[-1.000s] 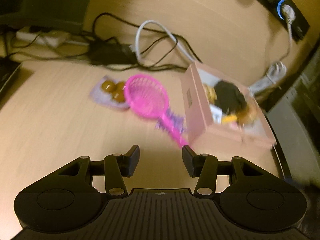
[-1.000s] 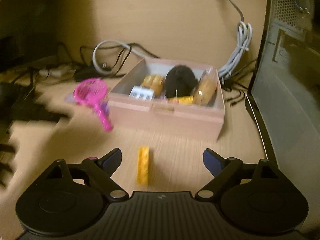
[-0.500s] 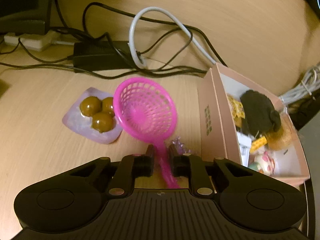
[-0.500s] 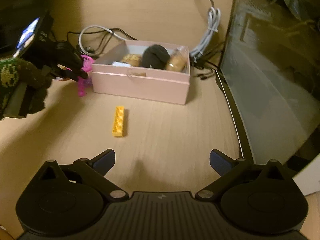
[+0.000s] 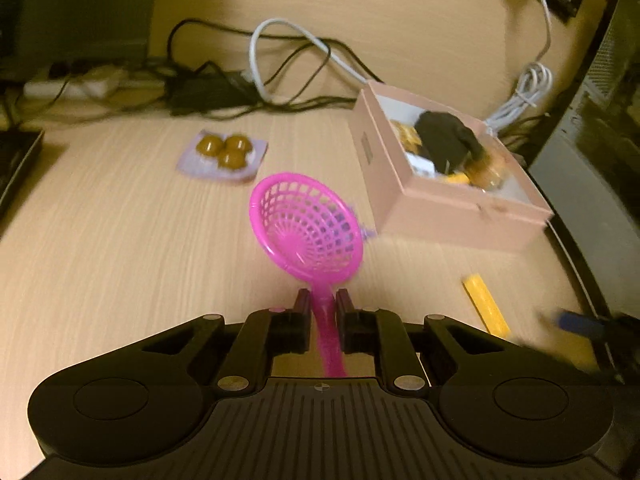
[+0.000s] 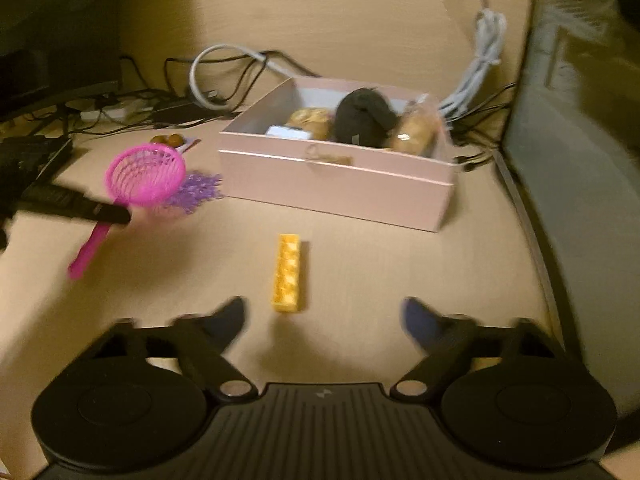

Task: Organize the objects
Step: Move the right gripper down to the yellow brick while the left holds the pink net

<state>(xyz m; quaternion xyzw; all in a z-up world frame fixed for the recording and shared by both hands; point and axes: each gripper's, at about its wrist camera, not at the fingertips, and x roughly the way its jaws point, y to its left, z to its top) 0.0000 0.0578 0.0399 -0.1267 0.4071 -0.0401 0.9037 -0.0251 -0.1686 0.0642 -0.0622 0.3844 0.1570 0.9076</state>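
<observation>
My left gripper (image 5: 322, 305) is shut on the handle of a pink plastic strainer (image 5: 306, 226) and holds it lifted above the desk; the strainer also shows in the right wrist view (image 6: 145, 174), with the left gripper's fingers (image 6: 108, 212) clamped on its handle. A pink open box (image 6: 340, 178) holds several items; it also shows in the left wrist view (image 5: 444, 196). A yellow brick (image 6: 289, 273) lies on the desk just ahead of my open, empty right gripper (image 6: 322, 318). The brick also shows in the left wrist view (image 5: 485, 306).
A purple tray with three brown balls (image 5: 224, 154) lies left of the box. A purple spiky item (image 6: 198, 192) lies beside the box. Cables and a power adapter (image 5: 208, 92) run along the back. A dark computer case (image 6: 580, 160) stands at the right.
My left gripper has lifted the strainer off the desk and pulled it back from the box and tray. My right gripper has moved closer to the yellow brick.
</observation>
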